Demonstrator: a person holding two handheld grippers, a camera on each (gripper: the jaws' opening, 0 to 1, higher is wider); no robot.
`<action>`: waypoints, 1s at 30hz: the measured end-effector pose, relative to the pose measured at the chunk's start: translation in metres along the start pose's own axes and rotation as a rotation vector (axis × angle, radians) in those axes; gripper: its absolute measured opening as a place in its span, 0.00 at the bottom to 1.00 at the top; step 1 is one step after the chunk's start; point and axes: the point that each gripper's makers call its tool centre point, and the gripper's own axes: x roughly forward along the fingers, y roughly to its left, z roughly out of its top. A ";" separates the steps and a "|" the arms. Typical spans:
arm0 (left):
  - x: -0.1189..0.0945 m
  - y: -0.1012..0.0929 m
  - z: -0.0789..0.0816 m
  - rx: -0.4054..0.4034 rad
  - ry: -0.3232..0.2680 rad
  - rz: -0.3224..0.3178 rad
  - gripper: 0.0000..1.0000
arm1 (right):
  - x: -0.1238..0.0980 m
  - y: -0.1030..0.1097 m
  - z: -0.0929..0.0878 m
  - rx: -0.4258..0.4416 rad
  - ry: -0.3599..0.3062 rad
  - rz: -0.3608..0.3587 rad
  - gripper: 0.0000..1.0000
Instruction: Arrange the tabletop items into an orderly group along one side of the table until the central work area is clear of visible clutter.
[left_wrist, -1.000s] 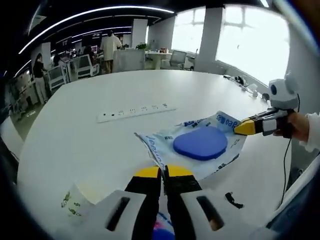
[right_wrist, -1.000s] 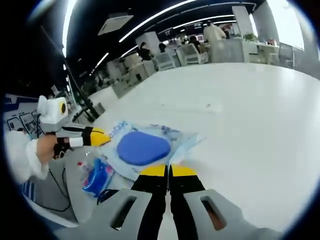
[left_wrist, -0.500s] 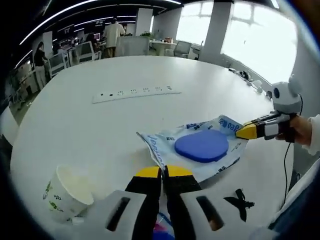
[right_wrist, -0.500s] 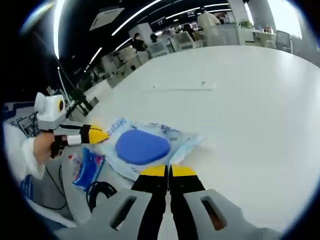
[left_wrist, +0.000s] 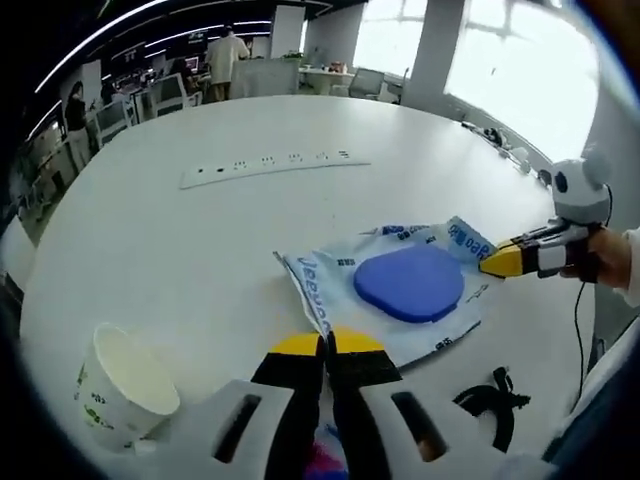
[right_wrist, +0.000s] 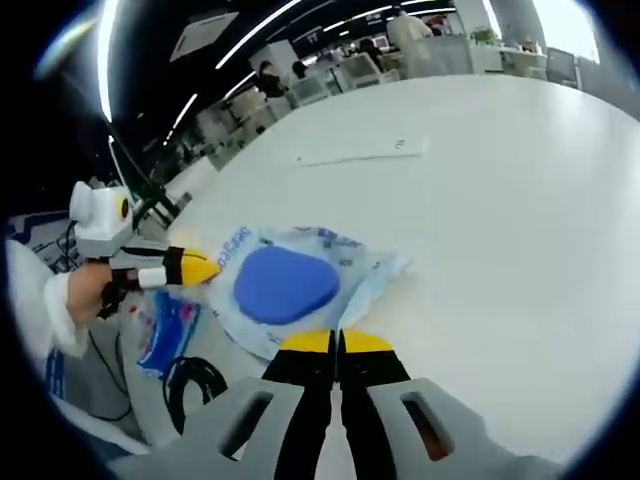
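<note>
1. The plastic bag (left_wrist: 400, 300) with its blue pad (left_wrist: 408, 284) lies flat near the table (left_wrist: 200, 230) edge

2. We hold it at two opposite edges: left gripper (left_wrist: 322, 345) and right gripper (right_wrist: 337, 343), both clamped on the bag, probably to drag it aside without spilling the pad

3. Since a second ago, the paper cup (left_wrist: 125, 385) has come into the left gripper view; the power strip (left_wrist: 270, 165) lies beyond

pad (left_wrist: 410, 283) lies on the packet (left_wrist: 385, 300); paper cup (left_wrist: 125, 385) left, power strip (left_wrist: 272, 167) behind.
</note>
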 end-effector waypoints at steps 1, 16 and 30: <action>0.001 0.000 -0.001 -0.001 0.003 0.002 0.00 | 0.000 0.000 0.000 0.001 -0.001 0.000 0.00; 0.005 0.005 -0.006 -0.104 -0.014 0.015 0.00 | 0.006 -0.008 -0.011 0.028 -0.007 -0.010 0.00; 0.006 0.004 -0.007 -0.087 -0.032 0.055 0.00 | 0.008 -0.006 -0.011 -0.056 -0.010 -0.030 0.00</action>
